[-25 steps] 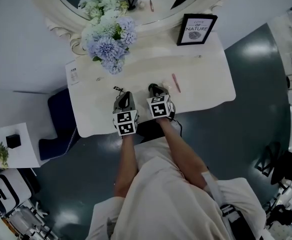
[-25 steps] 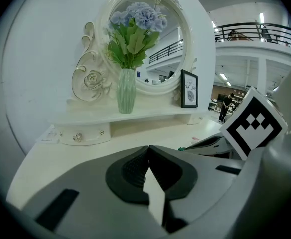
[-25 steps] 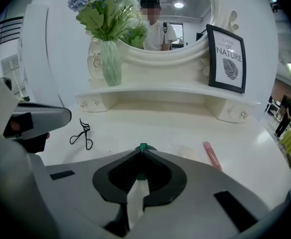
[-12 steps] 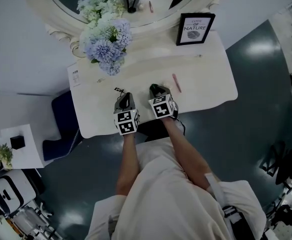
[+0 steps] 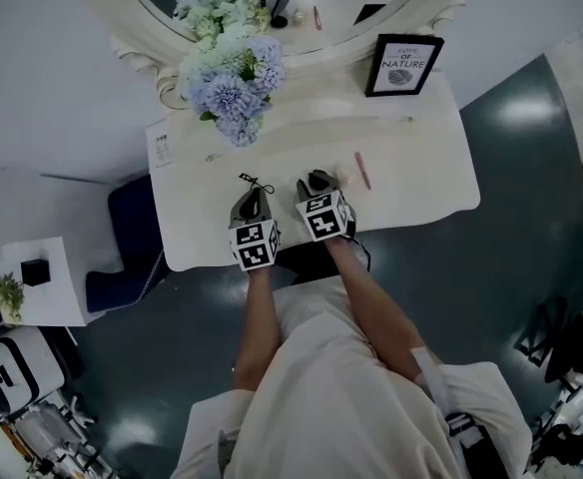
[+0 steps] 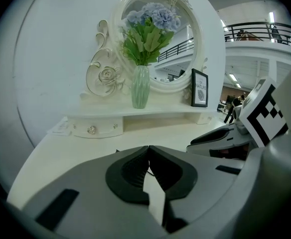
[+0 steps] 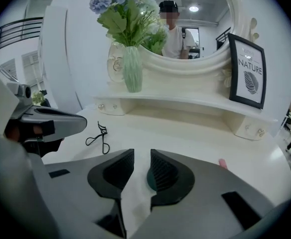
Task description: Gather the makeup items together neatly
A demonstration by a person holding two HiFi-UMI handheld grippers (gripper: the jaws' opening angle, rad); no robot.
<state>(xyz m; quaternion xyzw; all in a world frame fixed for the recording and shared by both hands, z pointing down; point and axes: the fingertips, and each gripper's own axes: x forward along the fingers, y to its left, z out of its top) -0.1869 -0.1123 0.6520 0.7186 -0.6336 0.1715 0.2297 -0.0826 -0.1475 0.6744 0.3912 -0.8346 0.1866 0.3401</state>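
While both forearms reached forward side by side, the right claw (image 7: 142, 156) tilted down over the worktop (image 7: 185, 133). Its jaws had just been opening and stood spread, with only bare surface between them. Beside it, the left claw (image 6: 148, 149) was pressed together, empty. An eyelash curler (image 7: 99, 137) lay just ahead of the left claw, and a pink stick (image 5: 362, 170) lay to the right.

Losing the upper part of the mirror (image 5: 316, 53) to the head view's top edge, and burying the vase (image 6: 140, 86) under the flowers (image 5: 234, 78) there. Shrinking the print on the card (image 5: 162, 151) beyond reading. Covering all but the pink end of a slim stick (image 7: 222, 163) behind the right gripper (image 7: 142, 156), jaws just having been opening, a dark rounded shape (image 7: 150, 179) half tucked beside one pad, too little showing to name. Blocking the near tabletop (image 6: 61, 148) behind the left gripper (image 6: 148, 151).
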